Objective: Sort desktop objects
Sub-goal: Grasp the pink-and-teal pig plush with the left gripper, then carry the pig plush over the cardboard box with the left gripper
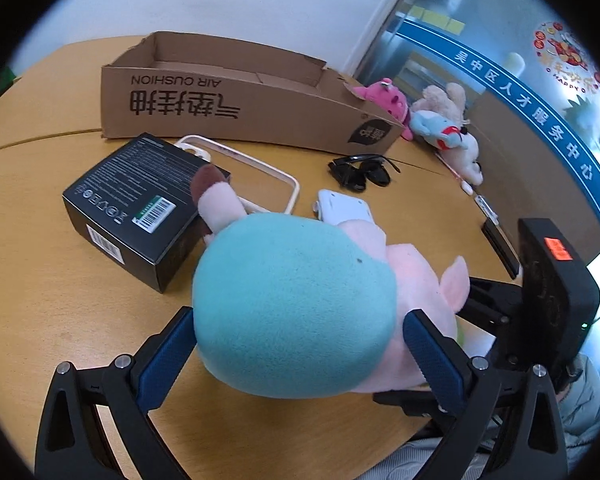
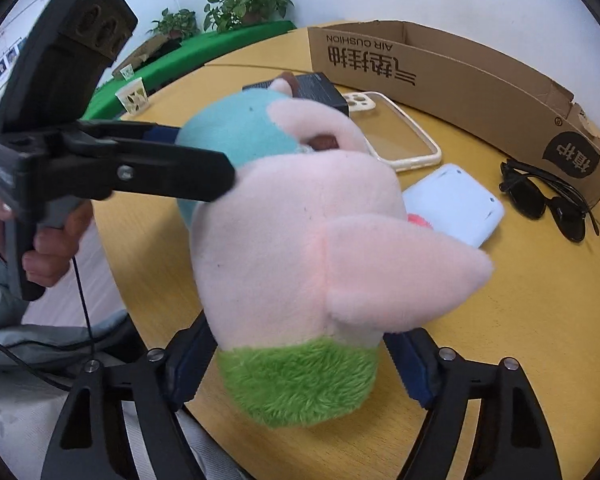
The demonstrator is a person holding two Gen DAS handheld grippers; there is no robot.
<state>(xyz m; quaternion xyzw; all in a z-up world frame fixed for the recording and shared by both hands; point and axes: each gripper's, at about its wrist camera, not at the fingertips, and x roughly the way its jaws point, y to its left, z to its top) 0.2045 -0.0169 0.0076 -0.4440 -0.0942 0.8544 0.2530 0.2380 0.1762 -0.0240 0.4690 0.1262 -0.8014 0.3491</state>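
Between your left gripper [image 1: 296,360] fingers sits the plush pig toy [image 1: 292,312], its teal body squeezed by both blue pads [image 1: 434,356]. Your right gripper [image 2: 300,364] clamps the same toy at its green base, pads pressed into the fur on both sides, so you hold it off the round wooden table [image 1: 60,312] with both tools. Just beyond the toy lie a black product box [image 1: 140,208], a clear phone case [image 1: 256,172], a white power bank [image 2: 456,204] and black sunglasses [image 2: 548,200], crowding the middle. Bare tabletop shows on your near left. Behind them stands the open cardboard box [image 1: 228,104]; what you see of its inside looks bare. Past its right end, several plush toys [image 1: 432,120] lie against the wall.
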